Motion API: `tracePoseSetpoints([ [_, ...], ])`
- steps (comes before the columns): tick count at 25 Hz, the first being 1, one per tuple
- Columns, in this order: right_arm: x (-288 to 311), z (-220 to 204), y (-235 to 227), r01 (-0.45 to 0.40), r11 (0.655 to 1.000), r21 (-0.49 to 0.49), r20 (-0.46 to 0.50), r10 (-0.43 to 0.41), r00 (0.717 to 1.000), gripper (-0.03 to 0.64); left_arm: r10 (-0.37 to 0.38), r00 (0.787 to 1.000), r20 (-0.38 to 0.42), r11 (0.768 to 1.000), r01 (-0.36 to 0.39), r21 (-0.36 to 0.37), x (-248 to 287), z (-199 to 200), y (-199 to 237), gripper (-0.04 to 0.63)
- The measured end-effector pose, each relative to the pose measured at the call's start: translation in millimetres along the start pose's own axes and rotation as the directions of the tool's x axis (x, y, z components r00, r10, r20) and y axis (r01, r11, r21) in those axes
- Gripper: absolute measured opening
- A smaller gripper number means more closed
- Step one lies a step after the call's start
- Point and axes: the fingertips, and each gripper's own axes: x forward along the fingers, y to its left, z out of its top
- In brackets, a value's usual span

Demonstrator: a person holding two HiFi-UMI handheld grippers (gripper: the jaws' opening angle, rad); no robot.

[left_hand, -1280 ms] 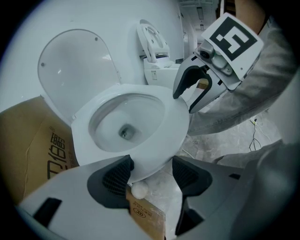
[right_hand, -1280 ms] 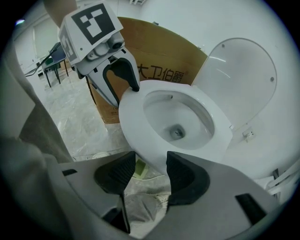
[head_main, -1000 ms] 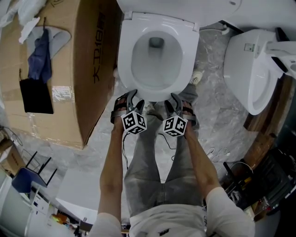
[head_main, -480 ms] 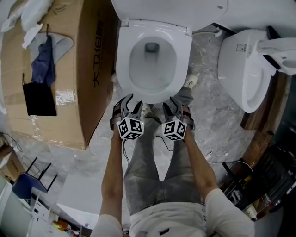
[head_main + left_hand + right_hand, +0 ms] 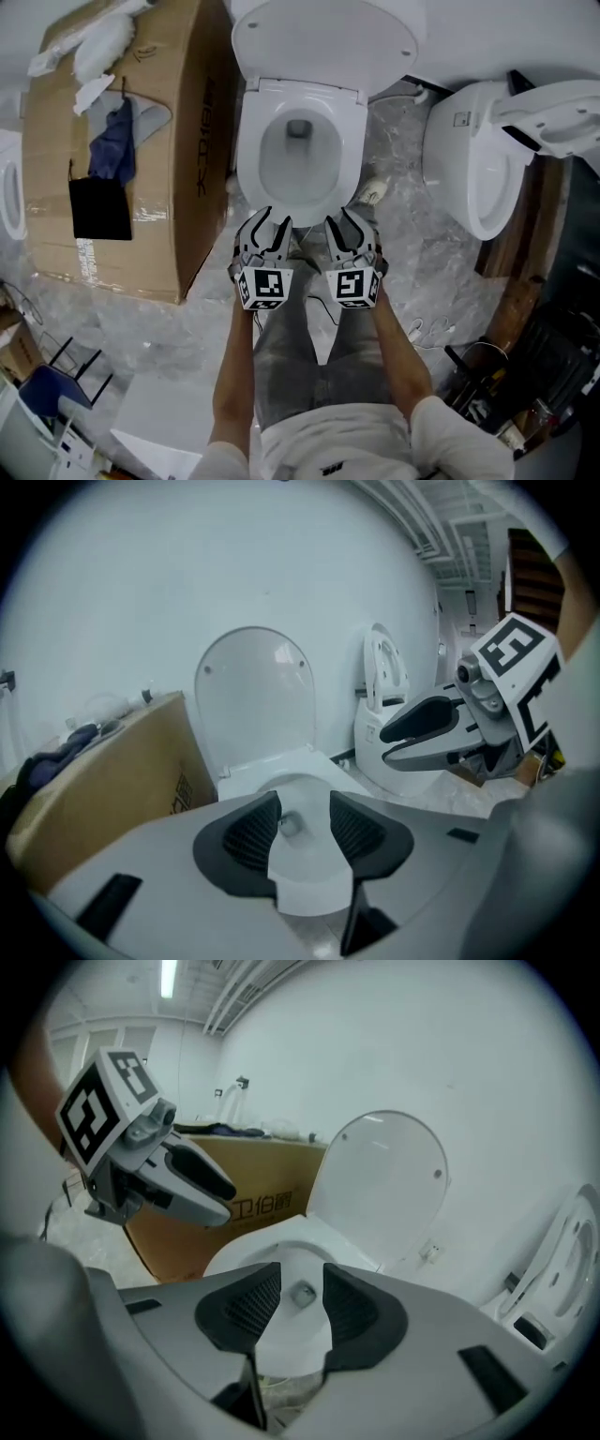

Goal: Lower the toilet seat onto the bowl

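Both left gripper [image 5: 271,222] and right gripper [image 5: 343,219] (jaws just closing, slightly apart, empty) face the bowl [image 5: 249,161].

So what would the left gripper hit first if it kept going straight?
The left gripper, whose empty jaws have just been closing, aims down at the toilet; it would probably meet the front rim first, though depth is unclear.

White toilet [image 5: 251,155], lid [image 5: 323,37] raised, cardboard box [image 5: 178,141] beside
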Motion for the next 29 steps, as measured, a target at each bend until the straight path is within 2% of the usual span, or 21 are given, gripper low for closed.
tracePoseSetpoints([
  [6, -45.9, 64.4, -27.1, 0.012, 0.994, 0.105, 0.108, -0.023, 0.994, 0.129, 0.047, 0.993, 0.112, 0.998, -0.043, -0.035, -35.3, 64.5, 9.1, 0.173],
  [9, -65.6, 84.2, -39.7, 0.028, 0.995, 0.092, 0.175, -0.044, 0.984, 0.126, 0.061, 0.986, 0.152, 0.998, -0.057, -0.031, -53.1, 93.2, 11.1, 0.167],
  [15, -111.4, 120.3, -56.3, 0.058, 0.984, 0.169, 0.172, -0.088, 0.981, 0.121, 0.077, 0.970, 0.230, 0.997, -0.074, -0.018, -91.9, 153.8, 13.5, 0.161],
  [19, -135.9, 145.1, -65.1, 0.077, 0.982, 0.171, 0.200, -0.112, 0.973, 0.120, 0.079, 0.957, 0.277, 0.997, -0.077, -0.017, -117.9, 187.5, 11.7, 0.161],
  [24, -163.1, 173.5, -76.4, 0.095, 0.979, 0.181, 0.248, -0.139, 0.959, 0.120, 0.080, 0.946, 0.315, 0.997, -0.081, -0.011, -139.4, 216.5, 6.0, 0.161],
  [29, -168.4, 186.6, -90.0, 0.108, 0.980, 0.170, 0.302, -0.156, 0.941, 0.120, 0.097, 0.928, 0.359, 0.995, -0.092, -0.031, -136.2, 237.6, 6.7, 0.160],
])
